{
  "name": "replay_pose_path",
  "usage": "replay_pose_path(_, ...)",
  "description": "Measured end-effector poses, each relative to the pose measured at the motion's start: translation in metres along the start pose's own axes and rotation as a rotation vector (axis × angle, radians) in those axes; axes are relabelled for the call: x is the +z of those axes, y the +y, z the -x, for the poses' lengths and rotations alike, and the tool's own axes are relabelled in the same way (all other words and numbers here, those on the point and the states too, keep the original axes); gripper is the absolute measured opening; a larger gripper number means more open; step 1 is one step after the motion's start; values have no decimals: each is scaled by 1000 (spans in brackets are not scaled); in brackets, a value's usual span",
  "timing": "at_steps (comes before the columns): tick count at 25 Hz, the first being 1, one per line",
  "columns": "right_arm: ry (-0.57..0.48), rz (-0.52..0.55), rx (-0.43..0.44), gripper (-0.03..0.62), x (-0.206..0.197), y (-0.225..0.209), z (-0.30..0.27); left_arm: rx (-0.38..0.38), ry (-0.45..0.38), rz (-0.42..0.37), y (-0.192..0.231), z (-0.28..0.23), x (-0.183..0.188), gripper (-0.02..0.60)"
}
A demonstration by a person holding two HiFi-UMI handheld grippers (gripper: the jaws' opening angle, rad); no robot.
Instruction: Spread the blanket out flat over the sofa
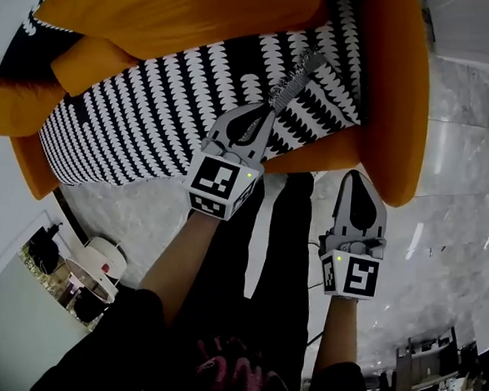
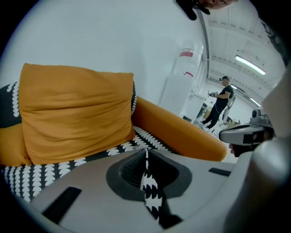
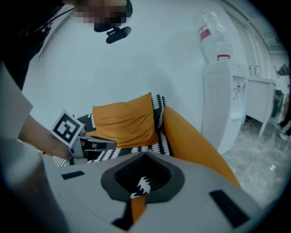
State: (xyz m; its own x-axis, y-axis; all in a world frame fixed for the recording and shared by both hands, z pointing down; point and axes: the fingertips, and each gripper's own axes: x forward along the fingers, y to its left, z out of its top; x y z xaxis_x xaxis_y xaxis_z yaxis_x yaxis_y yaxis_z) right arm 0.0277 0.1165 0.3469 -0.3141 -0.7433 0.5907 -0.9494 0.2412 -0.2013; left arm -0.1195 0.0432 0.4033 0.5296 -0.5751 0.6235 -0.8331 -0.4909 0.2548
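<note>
A black-and-white patterned blanket point(image 1: 175, 110) covers the seat of the orange sofa point(image 1: 393, 101). My left gripper point(image 1: 270, 109) hangs over the seat's front right part, shut on a pinched ridge of the blanket point(image 1: 294, 81). In the left gripper view a strip of the blanket point(image 2: 149, 182) runs between the closed pads at the left gripper point(image 2: 146, 152). My right gripper point(image 1: 354, 175) is at the sofa's front edge, by the right armrest. Its tips meet in the right gripper view point(image 3: 146, 154), and only blanket and orange sofa show through the hollow behind them.
An orange cushion point(image 1: 95, 63) point(image 2: 72, 113) leans at the back of the sofa. The armrest point(image 3: 195, 141) rises on the right. A water dispenser point(image 3: 223, 100) stands by the wall behind it. A person point(image 2: 220, 102) stands far off. A small round stand point(image 1: 97, 268) sits on the marble floor point(image 1: 464, 164).
</note>
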Motion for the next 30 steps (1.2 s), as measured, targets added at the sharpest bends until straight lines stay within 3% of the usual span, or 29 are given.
replay_pose_path(4, -3, -25, -12, 20, -19, -9, -6, -62, 40, -46, 2, -36, -15, 15)
replay_pose_path(9, -9, -38, -9, 20, -2, -22, -13, -91, 73, -91, 6, -72, 6, 25)
replay_pose_path(11, -12, -34, -5, 20, 3, -27, -11, -115, 97, -99, 3, -85, 10, 129)
replay_pose_path(19, -3, -45, -18, 20, 4, -47, -7, -152, 185, -144, 6, -139, 5, 210)
replay_pose_path(22, -2, -52, -16, 20, 6, -58, -10, -159, 217, -162, 8, -163, 5, 213)
replay_pose_path(27, 3, -59, -16, 20, 0, -73, -20, -143, 234, -107, 18, -198, 3, 213)
replay_pose_path(30, 6, -87, -14, 20, -6, -74, -28, -158, 283, -127, 20, -212, -11, 213)
